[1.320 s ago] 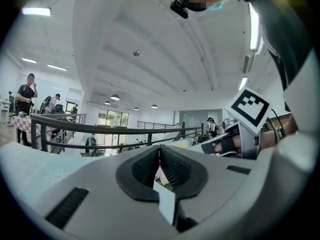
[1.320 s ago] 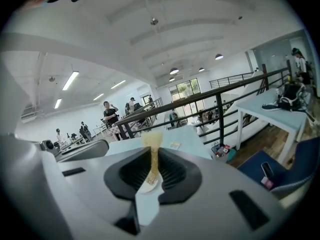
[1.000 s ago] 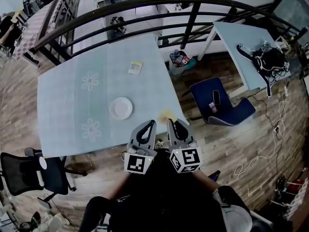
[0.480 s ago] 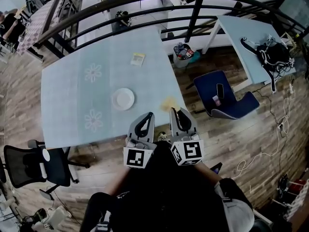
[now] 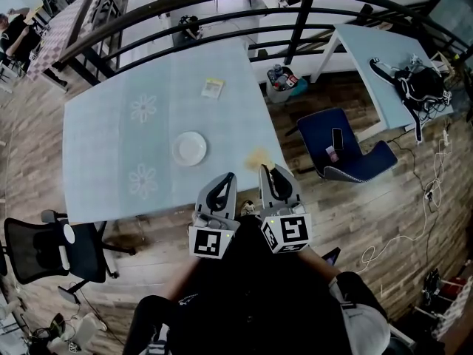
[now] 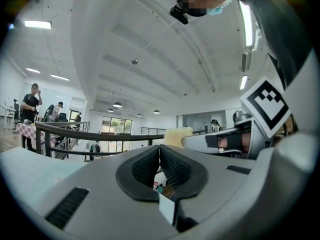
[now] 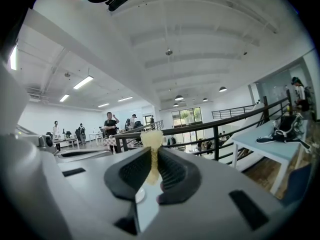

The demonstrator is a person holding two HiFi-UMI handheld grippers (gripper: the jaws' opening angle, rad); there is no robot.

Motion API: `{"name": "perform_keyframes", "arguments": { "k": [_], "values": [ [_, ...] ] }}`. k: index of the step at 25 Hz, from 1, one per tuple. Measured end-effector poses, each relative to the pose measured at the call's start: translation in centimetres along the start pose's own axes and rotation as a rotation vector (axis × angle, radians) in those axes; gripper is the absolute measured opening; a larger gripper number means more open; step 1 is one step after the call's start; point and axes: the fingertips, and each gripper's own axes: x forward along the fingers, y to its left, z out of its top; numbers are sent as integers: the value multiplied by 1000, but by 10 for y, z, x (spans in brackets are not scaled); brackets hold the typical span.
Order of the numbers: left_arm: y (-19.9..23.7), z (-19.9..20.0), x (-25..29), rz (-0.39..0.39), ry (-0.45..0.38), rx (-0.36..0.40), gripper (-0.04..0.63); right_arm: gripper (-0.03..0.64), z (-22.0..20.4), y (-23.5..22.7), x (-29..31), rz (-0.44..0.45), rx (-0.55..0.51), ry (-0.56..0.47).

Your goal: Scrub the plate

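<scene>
The white plate lies empty on the pale blue table, near its right half. Both grippers are held close to my body, short of the table's near edge and apart from the plate. My right gripper is shut on a small yellow sponge, whose frayed top sticks out above the pads. That sponge shows over the table's near right corner, and it also shows in the left gripper view. My left gripper is shut, its pads touching with nothing between them.
A yellow packet lies on the table's far side. A black office chair stands at the near left, a blue chair to the right. A bin, a dark railing and a second table with a backpack lie beyond.
The head view has shifted slightly, so the table and plate sit a little higher in the picture. Both grippers stay shut and close together near my body.
</scene>
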Motion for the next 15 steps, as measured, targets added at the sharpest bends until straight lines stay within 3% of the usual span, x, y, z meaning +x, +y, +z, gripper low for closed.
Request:
{"name": "perform_keyframes", "arguments": {
  "k": [15],
  "values": [
    [1, 3, -3, 1, -9, -8, 14, 46, -5, 12, 4, 40, -13, 35]
  ]
}}
